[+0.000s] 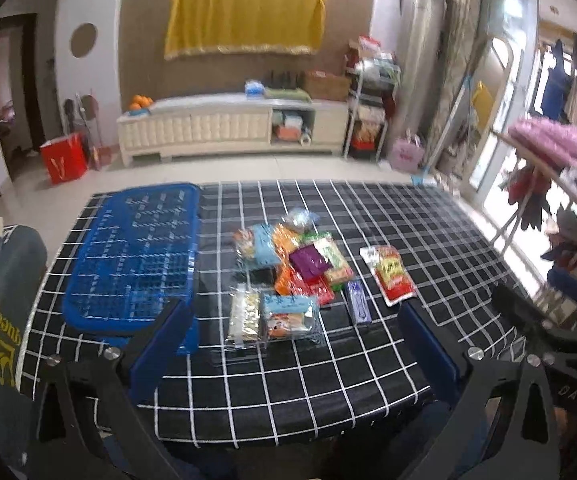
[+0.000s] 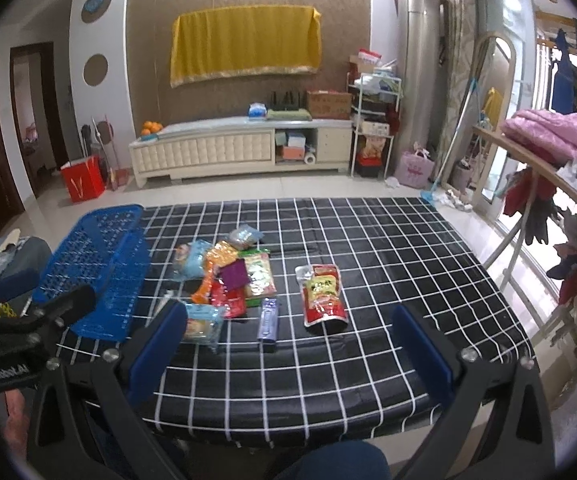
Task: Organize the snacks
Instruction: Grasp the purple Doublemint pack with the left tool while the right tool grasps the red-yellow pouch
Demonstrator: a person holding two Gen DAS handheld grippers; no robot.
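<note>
Left to right across the black worktop [image 2: 368, 280] with its glossy white-gridded cloth:

- Far left: a blue rectangular plastic basket [image 1: 136, 256] [image 2: 100, 268] of perforated lattice walls, lying on the cloth just beside the snack pile.
- Centre: a loose heap of crinkly foil and plastic snack packets [image 1: 300, 264] [image 2: 228, 276], overlapping: pale blue, orange, purple, red, green-edged. Printing too blurred to read.
- Nearer edge of the heap: a clear-wrapped pale blue packet [image 1: 288, 314] [image 2: 202, 322] beside a silvery one [image 1: 244, 312].
- Just right of the heap: a slim purple-blue stick pack [image 1: 358, 302] [image 2: 268, 318], flat, apart from the rest.
- Further right: a red and yellow glossy pouch [image 1: 392, 276] [image 2: 324, 294] with a white top corner, lying alone; label characters illegible.
- Left tongs [image 1: 292, 344]: blue-padded black fingers spread wide, holding nothing, hovering over the near edge.
- Right tongs [image 2: 288, 352]: likewise spread wide and empty, above the near edge.
- Readable writing: "GenRobot.AI" on the black tool body [image 2: 4, 352] at lower left of the right wrist view.
</note>
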